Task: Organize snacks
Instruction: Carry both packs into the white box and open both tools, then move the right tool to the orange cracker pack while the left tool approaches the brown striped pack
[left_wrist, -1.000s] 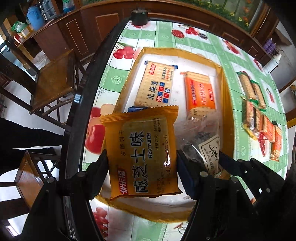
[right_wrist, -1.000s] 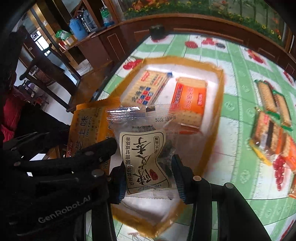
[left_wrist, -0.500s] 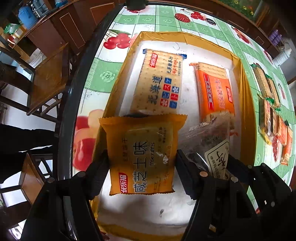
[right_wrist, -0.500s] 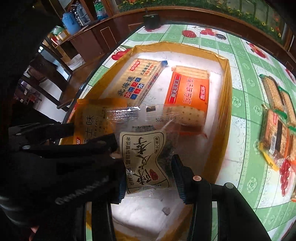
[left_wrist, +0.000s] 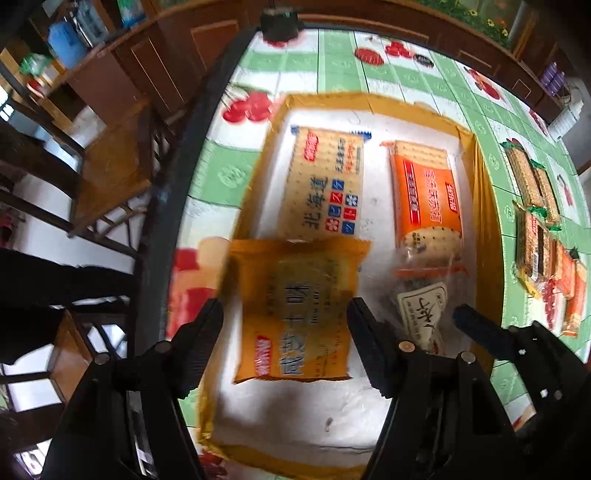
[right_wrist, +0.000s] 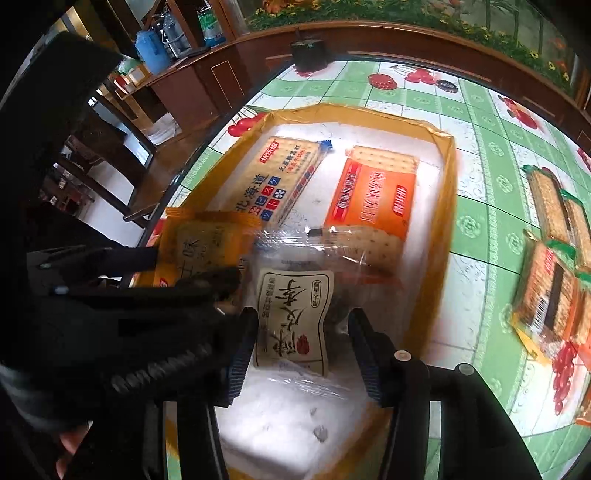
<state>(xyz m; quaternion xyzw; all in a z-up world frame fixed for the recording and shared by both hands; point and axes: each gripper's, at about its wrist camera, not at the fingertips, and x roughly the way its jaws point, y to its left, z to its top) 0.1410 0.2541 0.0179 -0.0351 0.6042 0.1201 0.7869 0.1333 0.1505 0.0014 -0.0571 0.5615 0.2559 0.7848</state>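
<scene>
Yellow biscuit packet (left_wrist: 295, 310) is hanging gripped in the left gripper (left_wrist: 286, 325) jaws over the tray (left_wrist: 476, 206); the right gripper (right_wrist: 299, 332) jaws have just been opening around the clear snack bag (right_wrist: 295, 314).

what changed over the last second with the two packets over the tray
Both packets came down into the yellow tray. The right gripper has just been opening; the clear packet sits between its fingers with a gap now showing on the right side. The left gripper has its jaws either side of the yellow biscuit packet; blur hides the contact. The two cracker packs in the tray and the snacks on the tablecloth stayed put.
</scene>
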